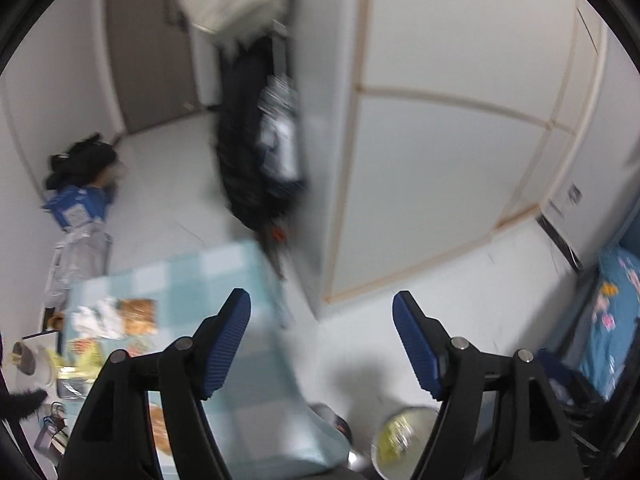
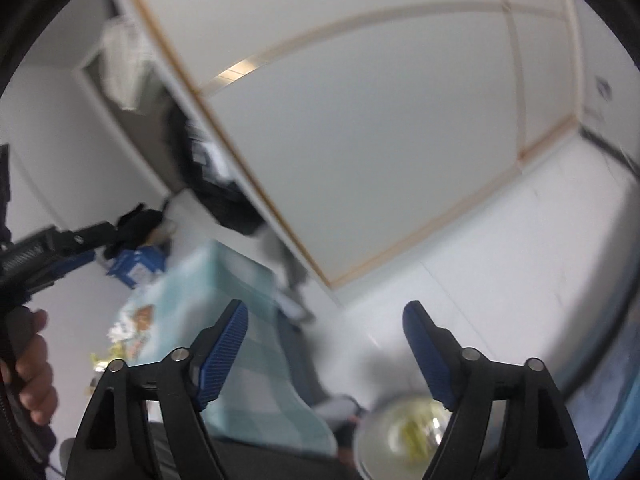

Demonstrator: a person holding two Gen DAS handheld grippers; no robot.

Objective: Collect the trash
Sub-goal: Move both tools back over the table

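Both views are motion-blurred. My left gripper (image 1: 322,312) is open and empty, held above the right edge of a table with a light blue checked cloth (image 1: 224,272). Several wrappers and bits of paper trash (image 1: 116,320) lie on the cloth at the left. A round bin (image 1: 404,436) with yellowish trash inside stands on the floor below the gripper. My right gripper (image 2: 326,320) is open and empty, above the same bin (image 2: 404,436) and beside the table (image 2: 224,280). The left gripper (image 2: 60,248) shows at the left edge of the right wrist view.
A white wardrobe (image 1: 440,140) fills the right of the left wrist view. Dark clothes (image 1: 256,152) hang beside it. A black bag and a blue box (image 1: 76,200) lie on the floor by the far wall. A bed with a blue flowered cover (image 1: 612,320) is at the right.
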